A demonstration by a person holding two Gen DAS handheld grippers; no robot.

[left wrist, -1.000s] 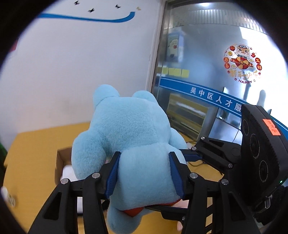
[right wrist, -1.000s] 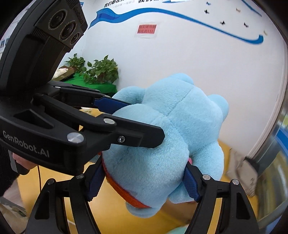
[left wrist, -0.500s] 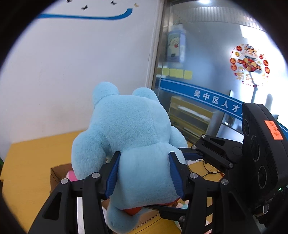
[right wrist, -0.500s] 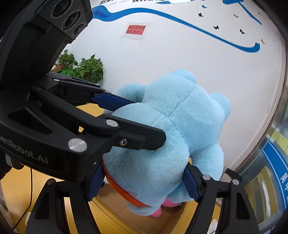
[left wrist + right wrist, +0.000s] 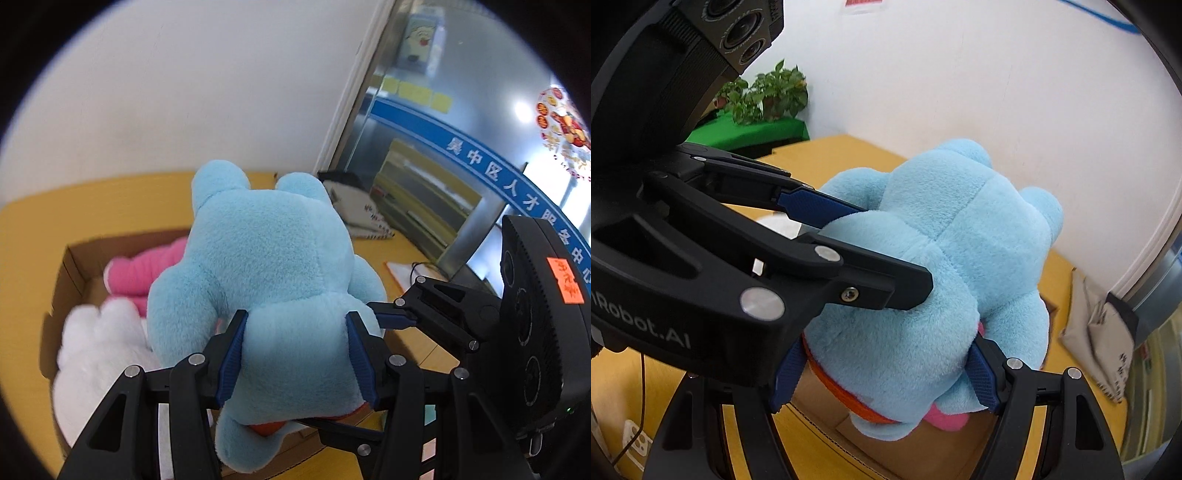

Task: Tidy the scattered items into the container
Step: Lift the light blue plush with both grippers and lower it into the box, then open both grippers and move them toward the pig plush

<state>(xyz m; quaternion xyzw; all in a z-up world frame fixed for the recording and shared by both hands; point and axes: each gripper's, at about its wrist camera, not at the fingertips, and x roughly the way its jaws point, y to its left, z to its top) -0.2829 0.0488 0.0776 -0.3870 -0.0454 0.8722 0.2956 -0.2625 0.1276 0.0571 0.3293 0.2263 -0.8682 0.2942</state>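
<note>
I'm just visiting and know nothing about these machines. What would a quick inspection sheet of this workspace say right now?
Surface: yellow table.
Job's things: blue plush toy held over a cardboard box with a pink plush and a white plush inside.
Clutter: notebook, paper.
Grippers: left gripper and right gripper both clamp the blue toy.
Cables: a thin black cable; power strip.
Surroundings: white wall, glass door, potted plant.
</note>
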